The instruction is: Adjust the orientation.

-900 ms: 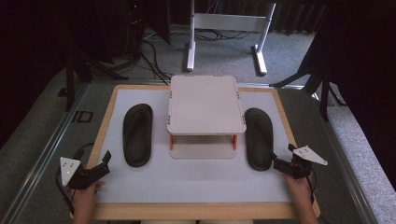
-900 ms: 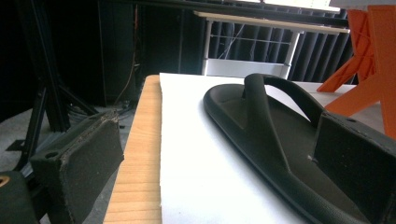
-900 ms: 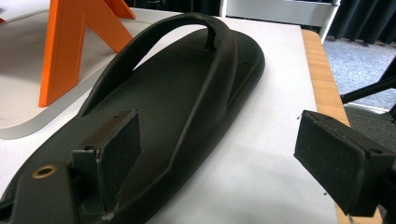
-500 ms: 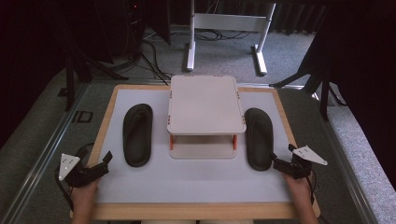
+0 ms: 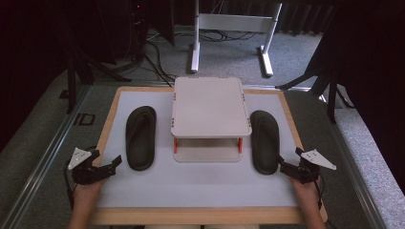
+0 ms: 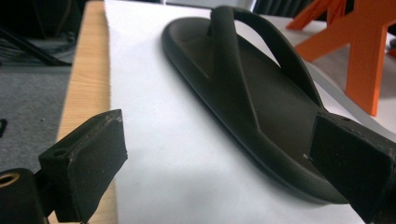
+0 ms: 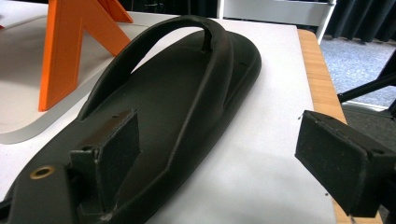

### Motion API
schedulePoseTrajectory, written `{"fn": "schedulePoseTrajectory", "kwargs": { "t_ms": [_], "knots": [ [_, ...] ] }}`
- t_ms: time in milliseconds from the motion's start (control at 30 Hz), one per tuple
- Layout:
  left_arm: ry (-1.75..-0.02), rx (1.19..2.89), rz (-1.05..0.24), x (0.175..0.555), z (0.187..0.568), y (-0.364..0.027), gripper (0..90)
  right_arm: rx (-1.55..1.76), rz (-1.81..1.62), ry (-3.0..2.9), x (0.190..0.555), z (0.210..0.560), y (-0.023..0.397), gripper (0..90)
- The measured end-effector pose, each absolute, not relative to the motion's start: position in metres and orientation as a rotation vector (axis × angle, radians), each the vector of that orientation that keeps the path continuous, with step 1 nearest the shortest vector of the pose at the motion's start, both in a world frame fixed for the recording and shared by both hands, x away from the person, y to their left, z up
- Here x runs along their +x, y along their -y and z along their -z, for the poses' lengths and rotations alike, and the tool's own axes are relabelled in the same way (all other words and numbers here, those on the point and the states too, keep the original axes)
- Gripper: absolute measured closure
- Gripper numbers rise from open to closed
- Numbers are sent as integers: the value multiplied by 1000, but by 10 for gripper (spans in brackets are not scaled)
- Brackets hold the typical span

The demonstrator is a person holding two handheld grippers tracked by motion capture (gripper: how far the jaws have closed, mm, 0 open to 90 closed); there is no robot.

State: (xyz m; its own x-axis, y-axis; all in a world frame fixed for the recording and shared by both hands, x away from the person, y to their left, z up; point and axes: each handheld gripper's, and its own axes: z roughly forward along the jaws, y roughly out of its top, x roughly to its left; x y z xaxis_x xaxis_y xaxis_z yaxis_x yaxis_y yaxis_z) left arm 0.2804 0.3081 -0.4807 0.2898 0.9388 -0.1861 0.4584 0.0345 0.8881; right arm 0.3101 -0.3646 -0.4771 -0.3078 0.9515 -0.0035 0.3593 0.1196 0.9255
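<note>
The left gripper, at the lower left of the high view, has shifted a little toward the heel of the left sandal since the earlier pictures, while the right gripper at the lower right is sitting where it was. Both are standing wide with nothing between the jaws. In the left gripper view the left sandal is lying just ahead, its heel near the right jaw but not pressed by it. In the right gripper view the right sandal is lying partly under the left jaw (I cannot tell if it is touching).

I am judging this as the approach: both hands are lining up on the heels, and no grasp is made yet.

The two sandals are resting flat on a white mat with a wooden border, one on each side of a small pale shelf with orange legs. Behind the table, grey carpet, cables and a white desk frame are showing in the upper part of the frame, and the room is looking dark.
</note>
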Motion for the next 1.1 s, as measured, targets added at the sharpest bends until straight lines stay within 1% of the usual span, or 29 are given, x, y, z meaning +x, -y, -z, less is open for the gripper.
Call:
{"fn": "schedulePoseTrajectory", "kwargs": {
  "t_ms": [233, 600, 833, 933, 1100],
  "knots": [
    [-1338, 1593, -560, 296, 473, -308, 43, 1269, -1169, -1759, 310, 477, 364, 132],
    [-1284, 1796, -474, 339, 443, -294, 43, 1273, -1189, -1756, 310, 477, 365, 136],
    [-1313, 1924, -392, 366, 440, -287, 59, 1278, -1199, -1752, 309, 477, 366, 137],
    [-1331, 1982, -352, 377, 439, -286, 137, 1274, -1203, -1763, 309, 477, 366, 145],
    [-1359, 2050, -317, 392, 433, -282, 141, 1276, -1205, -1773, 310, 477, 366, 147]
  ]
}}
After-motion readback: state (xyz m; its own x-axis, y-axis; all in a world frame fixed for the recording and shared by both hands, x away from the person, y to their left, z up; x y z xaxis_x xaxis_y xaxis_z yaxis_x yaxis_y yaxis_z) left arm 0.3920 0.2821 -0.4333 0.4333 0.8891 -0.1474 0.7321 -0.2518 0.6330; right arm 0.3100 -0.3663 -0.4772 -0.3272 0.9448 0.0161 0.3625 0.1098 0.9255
